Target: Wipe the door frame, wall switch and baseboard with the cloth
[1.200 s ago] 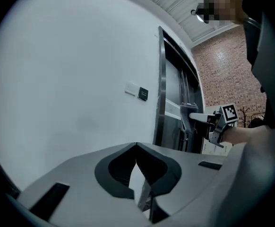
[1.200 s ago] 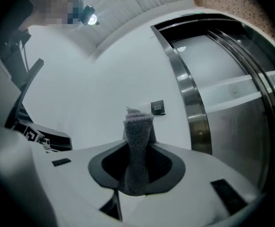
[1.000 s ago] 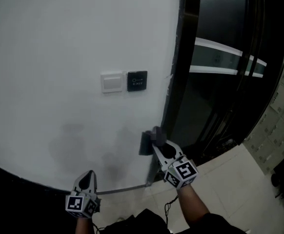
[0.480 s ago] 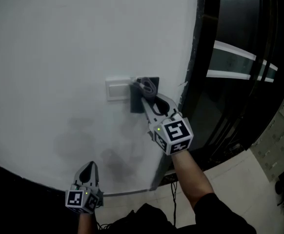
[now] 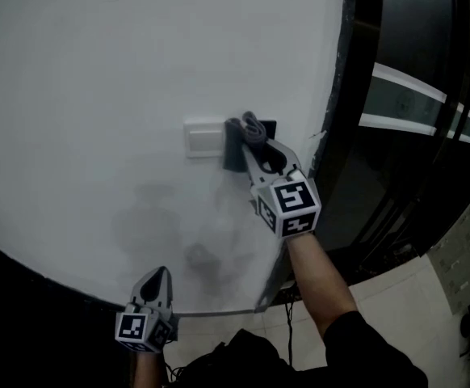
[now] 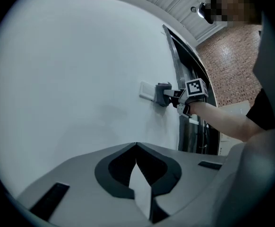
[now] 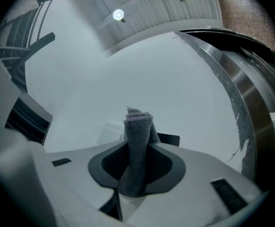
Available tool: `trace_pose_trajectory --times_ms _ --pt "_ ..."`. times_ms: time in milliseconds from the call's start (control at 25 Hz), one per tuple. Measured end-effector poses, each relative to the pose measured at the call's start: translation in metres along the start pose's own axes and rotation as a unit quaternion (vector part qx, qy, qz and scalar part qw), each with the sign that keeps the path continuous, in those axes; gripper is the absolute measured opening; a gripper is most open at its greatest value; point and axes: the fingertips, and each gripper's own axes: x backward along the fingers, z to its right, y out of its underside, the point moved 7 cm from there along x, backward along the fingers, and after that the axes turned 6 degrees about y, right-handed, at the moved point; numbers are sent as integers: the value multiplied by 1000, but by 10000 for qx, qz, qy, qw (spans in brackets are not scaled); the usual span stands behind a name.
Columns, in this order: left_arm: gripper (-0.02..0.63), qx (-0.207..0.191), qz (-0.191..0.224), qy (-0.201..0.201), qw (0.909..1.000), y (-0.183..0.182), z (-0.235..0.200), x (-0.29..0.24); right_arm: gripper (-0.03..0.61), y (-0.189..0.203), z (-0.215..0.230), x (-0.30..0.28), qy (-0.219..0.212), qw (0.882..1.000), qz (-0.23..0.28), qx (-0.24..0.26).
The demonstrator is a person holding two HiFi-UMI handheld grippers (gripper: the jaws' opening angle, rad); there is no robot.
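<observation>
One broad white wall (image 5: 98, 71) carries, beside the dark door frame (image 5: 344, 95), a white rectangular switch plate (image 5: 203, 138). The folded grey cloth (image 5: 237, 145) presses at its edge for wiping, pinched in the right gripper (image 5: 253, 150). The left gripper (image 5: 159, 276) hangs low, closed on nothing.

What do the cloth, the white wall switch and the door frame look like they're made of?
The cloth looks like grey knitted or terry fabric, matt, with a nubbly surface and a stitched edge. The white wall switch is probably smooth plastic: flat and evenly pale. The door frame is likely brushed metal, given its streaky sheen and scuffs.
</observation>
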Motion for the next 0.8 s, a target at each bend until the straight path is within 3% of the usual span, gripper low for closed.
trace_pose_trajectory --times_ms 400,640,800 --pt "0 100 -150 91 9998 8 12 0 91 10 27 14 451 9988 -168 87" --pt "0 129 -193 126 9997 15 7 0 91 21 51 19 756 9963 -353 -212" --pt "0 174 -201 112 9996 16 2 1 91 12 45 31 698 9969 -152 -326"
